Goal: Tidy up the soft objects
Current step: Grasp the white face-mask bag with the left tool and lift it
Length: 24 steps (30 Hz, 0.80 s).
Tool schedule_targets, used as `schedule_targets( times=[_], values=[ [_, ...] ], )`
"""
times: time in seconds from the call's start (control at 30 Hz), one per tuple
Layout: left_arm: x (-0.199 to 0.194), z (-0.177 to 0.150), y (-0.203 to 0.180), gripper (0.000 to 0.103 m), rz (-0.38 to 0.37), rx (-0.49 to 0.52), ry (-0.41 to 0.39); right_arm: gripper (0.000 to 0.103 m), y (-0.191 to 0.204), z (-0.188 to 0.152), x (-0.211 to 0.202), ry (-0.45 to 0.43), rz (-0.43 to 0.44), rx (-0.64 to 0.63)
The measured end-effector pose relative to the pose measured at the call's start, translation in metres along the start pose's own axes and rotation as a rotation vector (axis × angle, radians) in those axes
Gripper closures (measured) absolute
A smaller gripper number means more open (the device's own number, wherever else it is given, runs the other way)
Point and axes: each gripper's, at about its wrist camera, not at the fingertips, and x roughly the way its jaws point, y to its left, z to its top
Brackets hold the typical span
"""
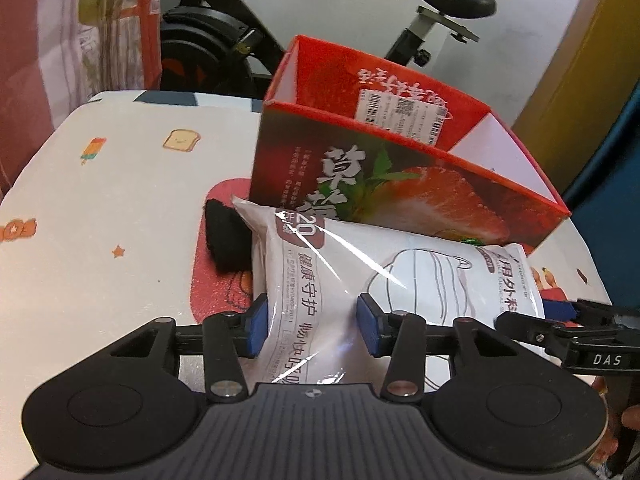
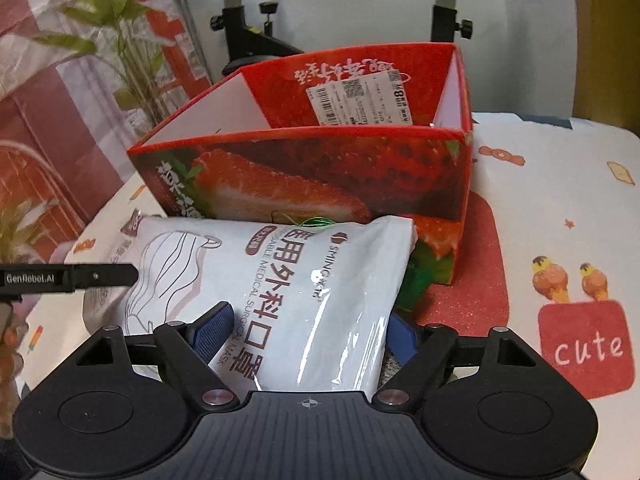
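A white plastic pack of surgical masks (image 1: 400,276) lies in front of an open red strawberry box (image 1: 400,184). My left gripper (image 1: 314,326) is shut on the pack's left end, blue pads pressing both sides. My right gripper (image 2: 306,330) is shut on the pack's (image 2: 288,292) right end; its right pad is partly hidden behind the pack. The box (image 2: 320,168) stands just behind the pack, its inside showing only a label. A black soft object (image 1: 224,240) lies to the left of the pack, against the box.
The table (image 1: 100,220) has a white cloth with cartoon prints and a red mat (image 2: 476,280) under the box. An exercise bike (image 1: 224,36) stands behind the table. A plant (image 2: 112,40) and curtain are at the left.
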Motion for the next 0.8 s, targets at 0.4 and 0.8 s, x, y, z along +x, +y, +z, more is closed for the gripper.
schedule_targets(
  times=[0.4, 0.8],
  values=[
    [-0.034, 0.004, 0.009, 0.055, -0.038, -0.036, -0.072, 0.052, 0.047, 0.017, -0.049, -0.081, -0.022, -0.244],
    [-0.081, 0.072, -0.012, 0.055, -0.060, 0.016, -0.311, 0.052, 0.059, 0.086, -0.091, -0.269, -0.084, -0.312]
  ],
)
